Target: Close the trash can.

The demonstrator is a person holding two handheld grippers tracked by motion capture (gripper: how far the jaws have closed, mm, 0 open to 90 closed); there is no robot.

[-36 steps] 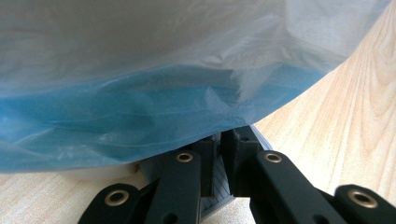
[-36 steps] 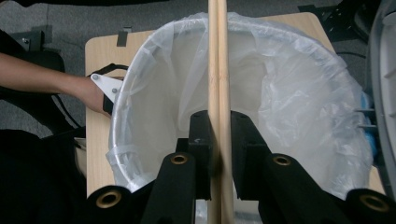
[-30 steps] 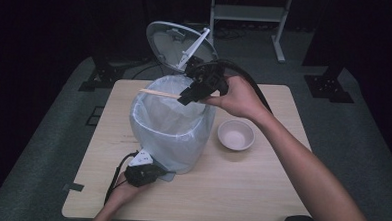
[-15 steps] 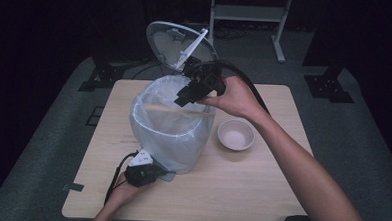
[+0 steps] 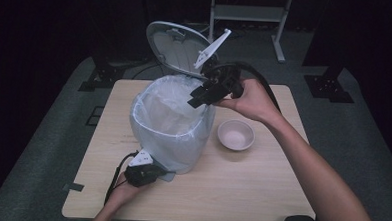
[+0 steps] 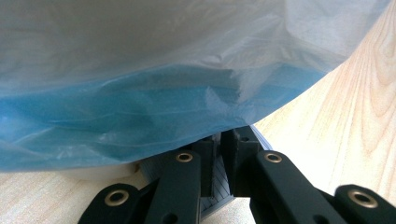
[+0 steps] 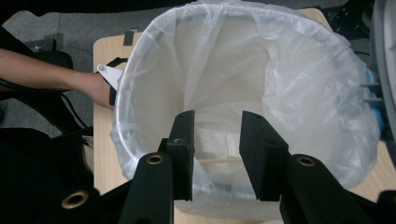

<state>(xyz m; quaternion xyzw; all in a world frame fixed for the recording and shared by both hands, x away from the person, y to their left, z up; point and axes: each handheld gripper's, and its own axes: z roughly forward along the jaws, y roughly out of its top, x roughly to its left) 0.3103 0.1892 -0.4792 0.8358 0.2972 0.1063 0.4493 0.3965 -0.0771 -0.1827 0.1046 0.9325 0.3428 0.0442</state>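
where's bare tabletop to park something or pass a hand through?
Bare wood on the table: the wide front strip right of the left gripper, the right side beyond the white bowl, and the left edge beside the lined bin. Crowded: the back middle, where the open lid and right gripper hang over the bin.

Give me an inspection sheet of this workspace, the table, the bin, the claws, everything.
Surface: wooden table, bare around the things.
Job's things: bin lined with a pale bag, lid up; wooden stick lying down inside the bag.
Clutter: small bowl right of the bin, looks empty.
Grippers: left claw shut, low at the bin's foot by a grey pedal; right claw over the bin's mouth, jaws just been opening, nothing between them.
Cables: a black cable trails from the right claw, another from the left.
Surroundings: grey floor, dark room, metal frame behind.
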